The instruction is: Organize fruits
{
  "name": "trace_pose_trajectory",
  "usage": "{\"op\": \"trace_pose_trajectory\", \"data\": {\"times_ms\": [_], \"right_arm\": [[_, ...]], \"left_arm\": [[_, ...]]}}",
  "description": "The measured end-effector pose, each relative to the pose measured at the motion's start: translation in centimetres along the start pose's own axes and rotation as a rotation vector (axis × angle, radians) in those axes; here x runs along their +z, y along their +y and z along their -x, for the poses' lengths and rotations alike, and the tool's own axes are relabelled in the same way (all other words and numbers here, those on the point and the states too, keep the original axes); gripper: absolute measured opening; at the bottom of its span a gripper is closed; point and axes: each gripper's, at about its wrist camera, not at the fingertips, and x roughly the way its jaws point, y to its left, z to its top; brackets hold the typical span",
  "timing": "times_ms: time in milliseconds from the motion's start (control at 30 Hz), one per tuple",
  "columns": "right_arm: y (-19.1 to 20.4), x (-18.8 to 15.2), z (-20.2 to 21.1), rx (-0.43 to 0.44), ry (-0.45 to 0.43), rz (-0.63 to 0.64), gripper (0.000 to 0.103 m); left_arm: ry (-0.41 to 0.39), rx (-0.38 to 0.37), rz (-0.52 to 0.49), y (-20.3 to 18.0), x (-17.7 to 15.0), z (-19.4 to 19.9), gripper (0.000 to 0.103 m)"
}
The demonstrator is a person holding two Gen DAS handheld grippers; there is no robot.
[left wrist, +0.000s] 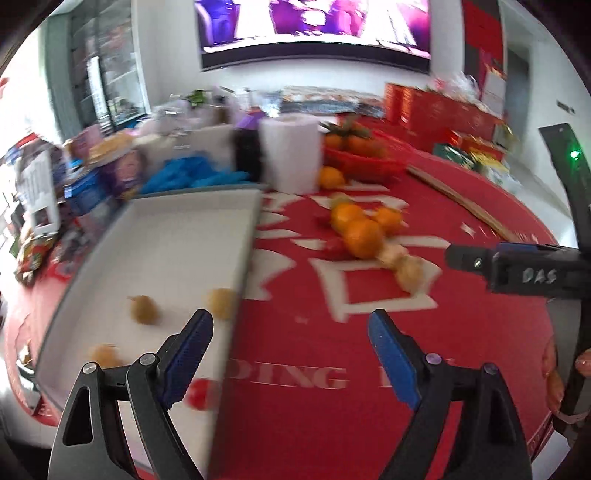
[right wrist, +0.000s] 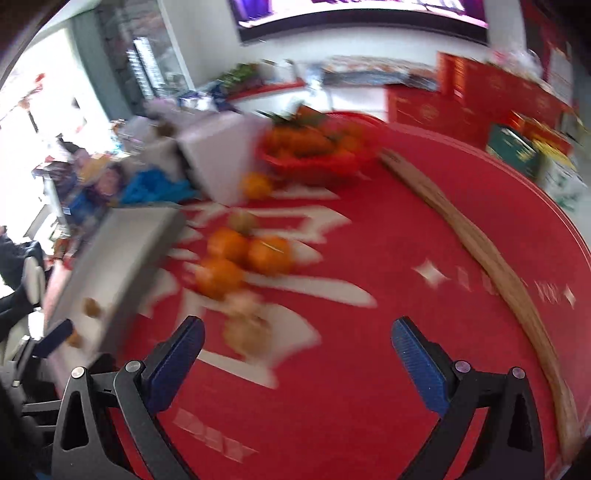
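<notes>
Left gripper: jaws spread wide, nothing between them, poised over the near edge of the white tray and the red tablecloth.

Right gripper: jaws spread wide and empty, over the red cloth; its dark body also enters the left wrist view from the right.

Small red fruit: beside the left gripper's left finger, at the tray's near corner; blur hides whether it lies in or just outside the tray.

Small tan fruits: three or so in the white tray, apart from one another.

Loose pile, mid-table: tan fruits nearest, then three oranges touching each other, right of the tray.

Single orange: farther back, just beside the white paper roll.

Red basket: behind it, heaped with oranges.

Wooden strips: curving along the table's right side.

Red boxes and wall screen: farthest back.
</notes>
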Motion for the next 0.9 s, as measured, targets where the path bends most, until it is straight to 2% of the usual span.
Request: {"op": "trace_pose_trajectory", "data": {"times_ms": [100, 333, 433, 567, 900], "right_arm": [[-2.3, -1.6, -0.8, -0.088, 0.039, 0.002, 0.102], [-4.5, -3.1, -1.3, -0.209, 0.025, 0.016, 0.102], [-4.3, -2.9, -1.6, -0.219, 0.013, 0.021, 0.102], [-4.4, -2.8, -1.9, -0.223, 0.010, 0.017, 0.102], [-4.4, -3.0, -1.9, -0.222, 0.008, 0.017, 0.102]], "left_arm": [[0.048, -0.015, -0.011, -2.0, -0.2, -1.8, 0.088], [0.113, -0.015, 0.004, -2.9, 0.0, -4.9, 0.089], [0.116, -0.020, 0.012, -2.5, 0.2, -5.0, 0.091], [0.135, -0.018, 0.011, -2.3, 0.4, -5.7, 0.103], [0.139, -0.044, 0.002, -2.7, 0.7, -6.2, 0.103]]}}
